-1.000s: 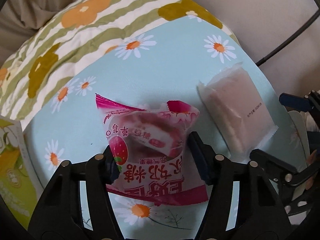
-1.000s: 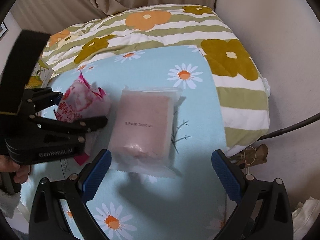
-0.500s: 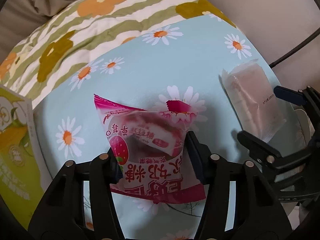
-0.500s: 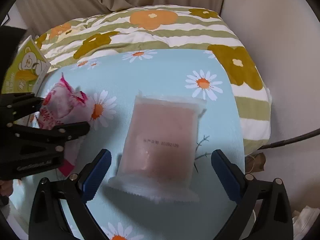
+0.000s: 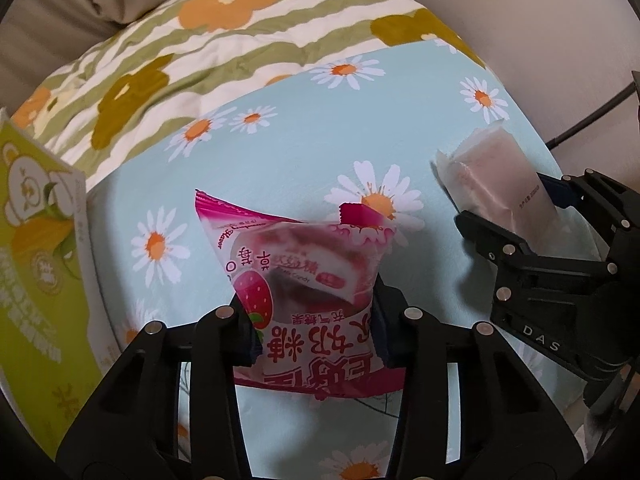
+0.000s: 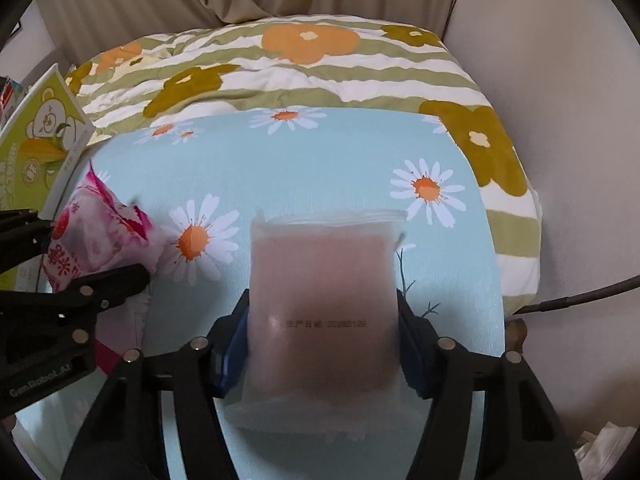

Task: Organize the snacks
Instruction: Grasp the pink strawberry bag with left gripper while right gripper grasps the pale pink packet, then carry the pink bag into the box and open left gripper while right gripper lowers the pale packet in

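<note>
Left gripper (image 5: 316,330) clamping strawberry candy packet (image 5: 304,280), right gripper (image 6: 322,344) pinching blurred frosted pink packet (image 6: 324,312), lower edges hidden.

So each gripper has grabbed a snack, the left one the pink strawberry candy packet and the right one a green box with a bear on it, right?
Not quite. The left gripper does hold the pink strawberry candy packet, but the right gripper is shut on a frosted, pale pink plastic pouch, as the right wrist view shows. The green box with a bear sits ungripped at the left edge.
</note>
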A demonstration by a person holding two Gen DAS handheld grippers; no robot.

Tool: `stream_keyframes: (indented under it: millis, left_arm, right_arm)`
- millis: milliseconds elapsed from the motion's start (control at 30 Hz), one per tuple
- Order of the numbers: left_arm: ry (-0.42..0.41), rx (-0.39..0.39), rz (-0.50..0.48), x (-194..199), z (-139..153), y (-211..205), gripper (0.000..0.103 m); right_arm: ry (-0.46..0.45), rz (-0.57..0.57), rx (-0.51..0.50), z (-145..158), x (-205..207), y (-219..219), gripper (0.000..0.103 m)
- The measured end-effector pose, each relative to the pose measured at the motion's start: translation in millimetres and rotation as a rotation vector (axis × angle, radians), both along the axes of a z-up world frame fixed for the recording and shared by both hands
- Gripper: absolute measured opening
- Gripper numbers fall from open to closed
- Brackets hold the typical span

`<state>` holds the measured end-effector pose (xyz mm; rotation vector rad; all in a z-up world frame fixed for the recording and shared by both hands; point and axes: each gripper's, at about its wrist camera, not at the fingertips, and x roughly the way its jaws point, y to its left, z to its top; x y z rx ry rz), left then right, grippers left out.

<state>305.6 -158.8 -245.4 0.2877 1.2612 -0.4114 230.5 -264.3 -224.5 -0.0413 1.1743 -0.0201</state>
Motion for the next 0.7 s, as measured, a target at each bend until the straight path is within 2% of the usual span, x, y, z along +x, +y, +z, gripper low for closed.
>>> stream_keyframes:
  millis: [233, 400, 533, 700]
  left_arm:
    - [-0.007, -0.031, 0.060, -8, 17, 11, 0.036]
    - [-0.044, -0.071, 0.122, -18, 48, 21, 0.035]
    - [-0.096, -0.118, 0.181, -31, 89, 30, 0.035]
    - [-0.186, -0.170, 0.248, -45, 153, 57, 0.035]
  right_arm:
    - [-0.024, 0.004, 0.030, 18, -8, -1, 0.058]
    - [-0.067, 0.037, 0.040, 47, -17, 0, 0.058]
    - [-0.109, 0.081, 0.060, 79, -22, 4, 0.058]
    - [-0.165, 0.179, 0.081, 124, -25, 26, 0.058]
